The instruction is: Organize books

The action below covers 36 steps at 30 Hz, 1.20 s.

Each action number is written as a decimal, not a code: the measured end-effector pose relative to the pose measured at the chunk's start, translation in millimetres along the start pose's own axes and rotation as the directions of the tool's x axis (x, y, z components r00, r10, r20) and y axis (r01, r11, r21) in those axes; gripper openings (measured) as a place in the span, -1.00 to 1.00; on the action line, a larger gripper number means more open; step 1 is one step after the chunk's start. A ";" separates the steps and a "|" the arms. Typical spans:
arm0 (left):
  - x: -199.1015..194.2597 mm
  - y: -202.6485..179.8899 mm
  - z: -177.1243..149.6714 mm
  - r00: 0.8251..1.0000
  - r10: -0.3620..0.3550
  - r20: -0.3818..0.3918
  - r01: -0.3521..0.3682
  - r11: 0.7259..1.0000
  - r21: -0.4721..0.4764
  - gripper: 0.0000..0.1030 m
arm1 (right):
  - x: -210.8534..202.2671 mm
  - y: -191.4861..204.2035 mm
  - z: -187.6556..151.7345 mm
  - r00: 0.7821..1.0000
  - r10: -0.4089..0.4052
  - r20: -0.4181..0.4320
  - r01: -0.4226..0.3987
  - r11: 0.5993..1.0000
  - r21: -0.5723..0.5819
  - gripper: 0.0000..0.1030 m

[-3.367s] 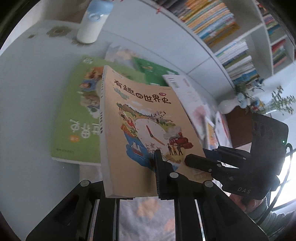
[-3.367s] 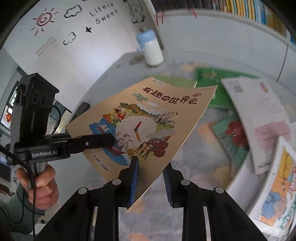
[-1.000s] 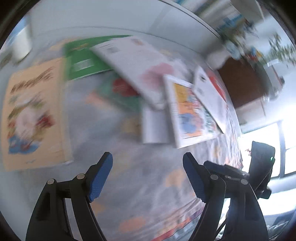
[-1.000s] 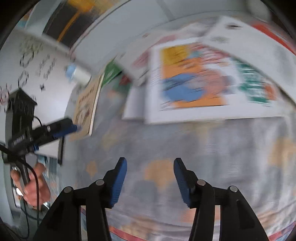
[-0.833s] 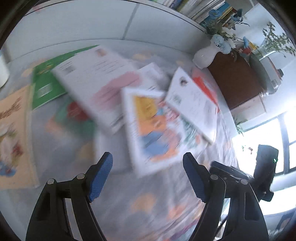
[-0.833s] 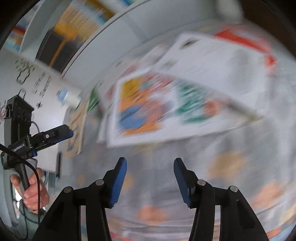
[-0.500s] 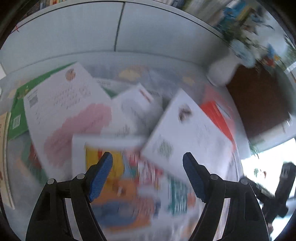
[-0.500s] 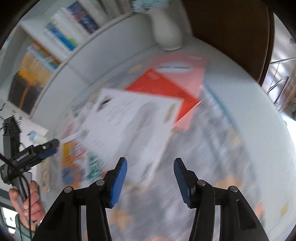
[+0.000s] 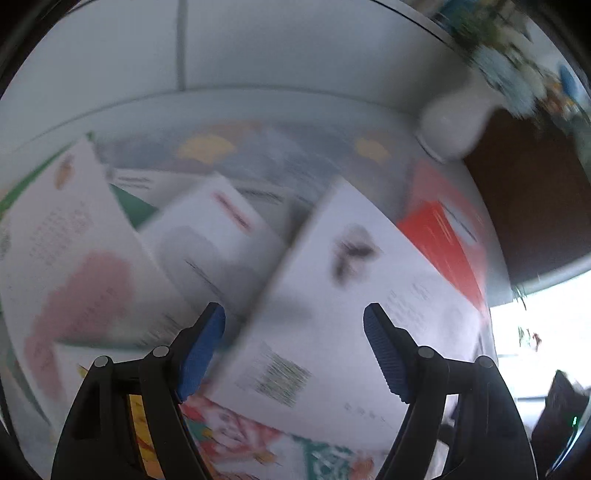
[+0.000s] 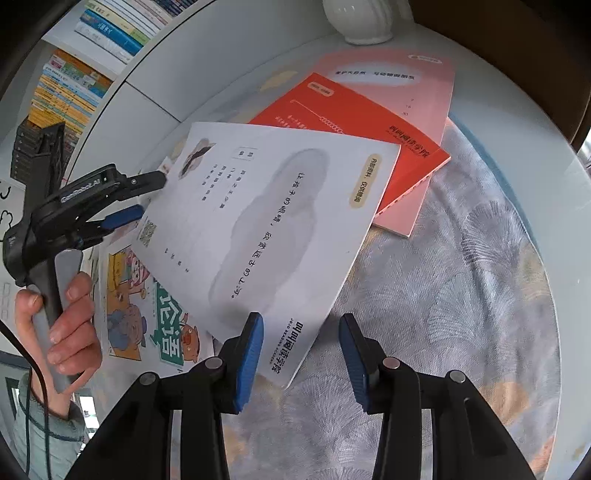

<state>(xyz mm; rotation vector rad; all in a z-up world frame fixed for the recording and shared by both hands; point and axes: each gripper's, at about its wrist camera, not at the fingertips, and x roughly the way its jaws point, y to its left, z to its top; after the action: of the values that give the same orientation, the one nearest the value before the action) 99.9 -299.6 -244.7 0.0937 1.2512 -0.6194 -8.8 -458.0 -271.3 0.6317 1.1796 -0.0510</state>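
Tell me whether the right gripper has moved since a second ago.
Yes. The right gripper has swung away from the cartoon book, toward the white vase, and now hangs open over the white book.

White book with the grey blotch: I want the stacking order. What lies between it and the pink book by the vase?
The red book, overlapping both: under the white book, atop the pink book. Clear in the right wrist view.

The left claw carries "GenRobot.AI" on its body. The white book reads "叫叫阅读学院" with "JOJO READING ACADEMY" along its near edge, beside a QR code. The cartoon book shows a large "论语". Elsewhere the print is too blurred.
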 end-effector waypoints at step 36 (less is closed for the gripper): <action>-78.2 -31.5 -79.4 0.796 -0.604 -0.035 0.605 0.795 0.047 0.15 | -52.2 -43.8 -89.7 0.995 -0.092 -0.036 0.091 0.995 -0.030 -0.14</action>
<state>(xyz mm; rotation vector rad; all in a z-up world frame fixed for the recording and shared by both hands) 3.0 -264.3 -192.1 -0.2732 1.2797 -1.2142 -121.0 -465.6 -265.5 0.5555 1.2430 -0.0998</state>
